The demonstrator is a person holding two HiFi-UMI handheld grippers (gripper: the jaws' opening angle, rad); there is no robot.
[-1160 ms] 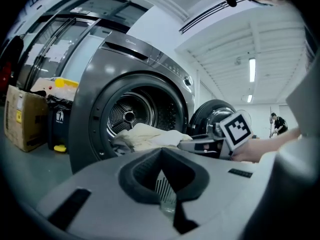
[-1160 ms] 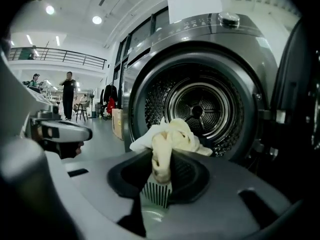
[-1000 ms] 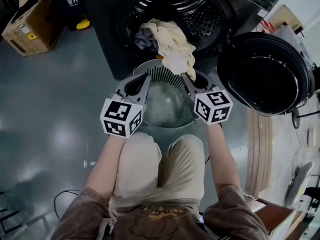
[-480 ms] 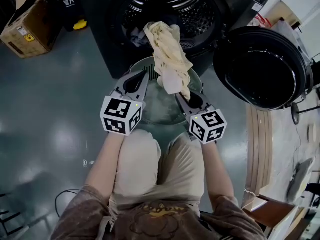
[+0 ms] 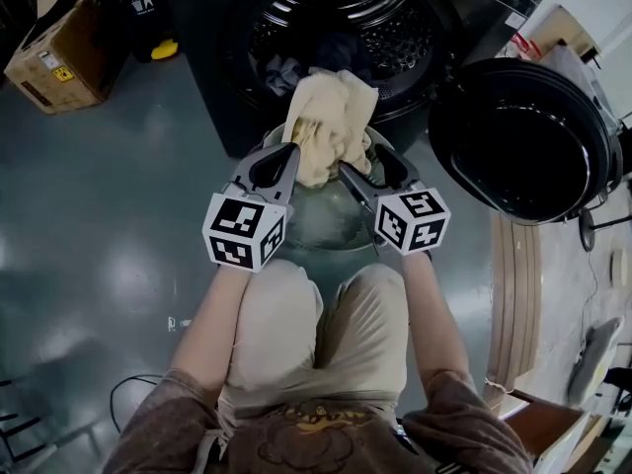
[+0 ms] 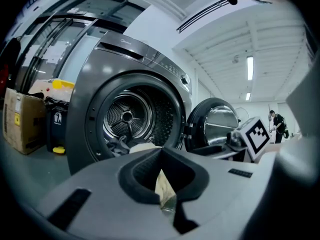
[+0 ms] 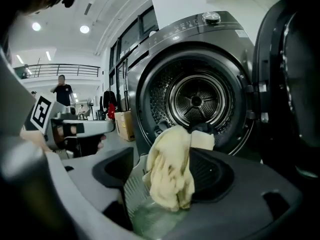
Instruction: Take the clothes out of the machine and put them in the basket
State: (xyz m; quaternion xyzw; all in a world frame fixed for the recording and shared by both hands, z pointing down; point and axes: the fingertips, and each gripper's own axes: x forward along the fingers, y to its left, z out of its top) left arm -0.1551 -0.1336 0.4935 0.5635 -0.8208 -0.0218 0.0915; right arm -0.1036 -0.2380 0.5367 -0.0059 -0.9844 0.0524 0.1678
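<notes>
Cream crumpled cloth (image 5: 326, 126) over green round plastic basket (image 5: 321, 223), between right hand-held gripper (image 5: 361, 162) jaws, just opened. Left hand-held gripper (image 5: 283, 159) clenched, empty. Grey clothes (image 5: 283, 71) left in drum.

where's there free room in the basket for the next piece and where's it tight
Free: the near half of the round grey-green plastic basket, toward the knees, and the bare grey floor between it and the brown cardboard box. Crowded: the basket's far rim, where the cream cloth hangs, and the lower left of the steel drum, where dark clothes lie.
</notes>
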